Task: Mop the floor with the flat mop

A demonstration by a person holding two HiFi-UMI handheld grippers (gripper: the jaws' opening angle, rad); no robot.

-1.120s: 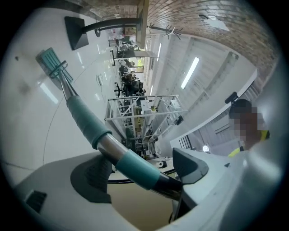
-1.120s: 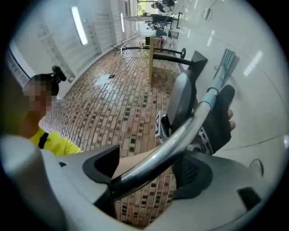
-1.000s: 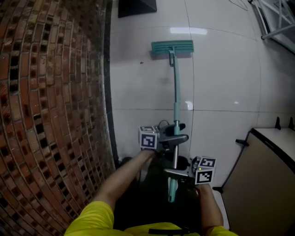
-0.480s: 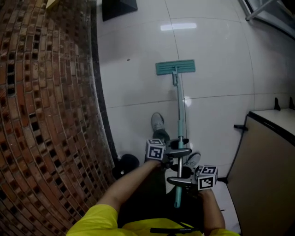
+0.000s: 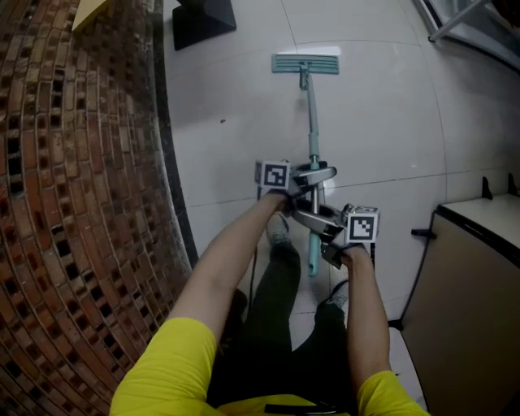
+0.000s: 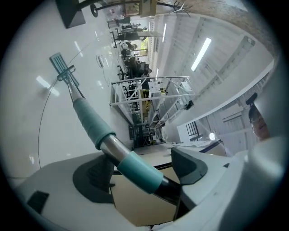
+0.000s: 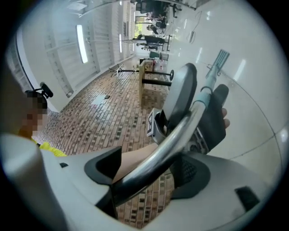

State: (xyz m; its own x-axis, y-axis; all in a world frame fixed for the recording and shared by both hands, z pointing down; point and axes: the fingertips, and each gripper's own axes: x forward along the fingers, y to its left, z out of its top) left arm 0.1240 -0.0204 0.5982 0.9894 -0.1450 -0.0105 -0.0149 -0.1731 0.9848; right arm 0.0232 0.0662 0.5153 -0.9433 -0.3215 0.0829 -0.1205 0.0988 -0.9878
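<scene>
Toward the upper middle of the head view, the teal mop head [image 5: 305, 63] lies flat on the white tiled floor [image 5: 390, 114], its long side running across the frame. From it the mop handle [image 5: 310, 130] runs straight down the frame to the person's hands at centre. There the left tongs [image 5: 315, 175] clamp the handle higher up and the right tongs [image 5: 313, 218] grip it just below, the two nearly touching. Each pair of jaws is closed onto the handle, and both gripper views show the shaft crossing diagonally between the pads. The handle's teal lower end pokes out below the right tongs. A brick wall [image 5: 73, 203] fills the left side of the frame. A dark block [image 5: 201, 20] sits at the top edge near it, and a beige cabinet [image 5: 479, 309] stands at lower right. Both arms reach forward from yellow sleeves [image 5: 162, 370].
</scene>
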